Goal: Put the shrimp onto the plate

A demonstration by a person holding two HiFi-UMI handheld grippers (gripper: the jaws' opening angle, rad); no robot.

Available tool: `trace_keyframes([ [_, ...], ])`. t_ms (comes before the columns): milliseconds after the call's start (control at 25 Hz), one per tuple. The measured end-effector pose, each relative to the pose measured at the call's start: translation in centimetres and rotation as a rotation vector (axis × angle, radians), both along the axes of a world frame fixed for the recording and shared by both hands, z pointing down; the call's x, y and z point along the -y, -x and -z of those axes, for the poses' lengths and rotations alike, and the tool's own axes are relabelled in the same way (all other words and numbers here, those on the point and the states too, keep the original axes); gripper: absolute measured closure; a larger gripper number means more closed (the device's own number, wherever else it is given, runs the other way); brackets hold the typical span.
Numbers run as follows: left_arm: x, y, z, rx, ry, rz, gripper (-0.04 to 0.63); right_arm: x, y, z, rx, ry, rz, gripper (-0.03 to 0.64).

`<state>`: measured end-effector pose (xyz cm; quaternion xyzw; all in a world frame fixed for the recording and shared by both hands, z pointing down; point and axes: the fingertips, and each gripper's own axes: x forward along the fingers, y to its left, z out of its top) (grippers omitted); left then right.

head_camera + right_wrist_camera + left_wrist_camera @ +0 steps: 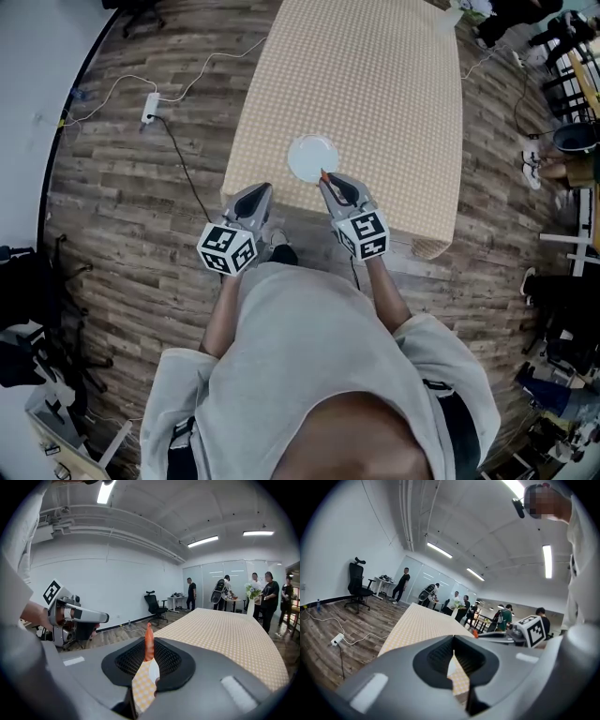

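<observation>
Head view first, asked the listener: where was the shrimp?

Describer: The orange shrimp (323, 174) stood pinched upright in the right gripper (325, 178), whose jaws were closed narrowly on it. It was held at the near rim of the white plate (305, 155). The left gripper (263, 190) hung just beside it with its jaws together and nothing in them.

Listener: What could have gone wrong?

Describer: The plate sat near the near edge of the table (366, 84). In my judgement, a release made too soon could have dropped the shrimp on the checked cloth or over the edge to the floor. The hold looked thin, so the shrimp might also have slipped out, and a low approach could have nudged the plate.

Listener: And room to move?

Describer: There was plenty. The cloth beyond the plate was bare. The left gripper hovered off the table's edge, clear of the plate.
</observation>
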<state>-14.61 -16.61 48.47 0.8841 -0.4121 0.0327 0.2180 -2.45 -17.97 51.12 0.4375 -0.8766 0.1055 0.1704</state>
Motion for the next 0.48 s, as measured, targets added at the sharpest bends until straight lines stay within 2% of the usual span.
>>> trace_keyframes([
  [160, 2.0, -0.5, -0.4, 0.000, 0.013, -0.063, 0.584, 2.7, 0.5, 0.3, -0.014, -0.001, -0.028, 0.558],
  [480, 4.6, -2.3, -0.7, -0.023, 0.021, -0.094, 0.584, 4.9, -1.2, 0.7, -0.023, -0.004, -0.056, 0.558],
])
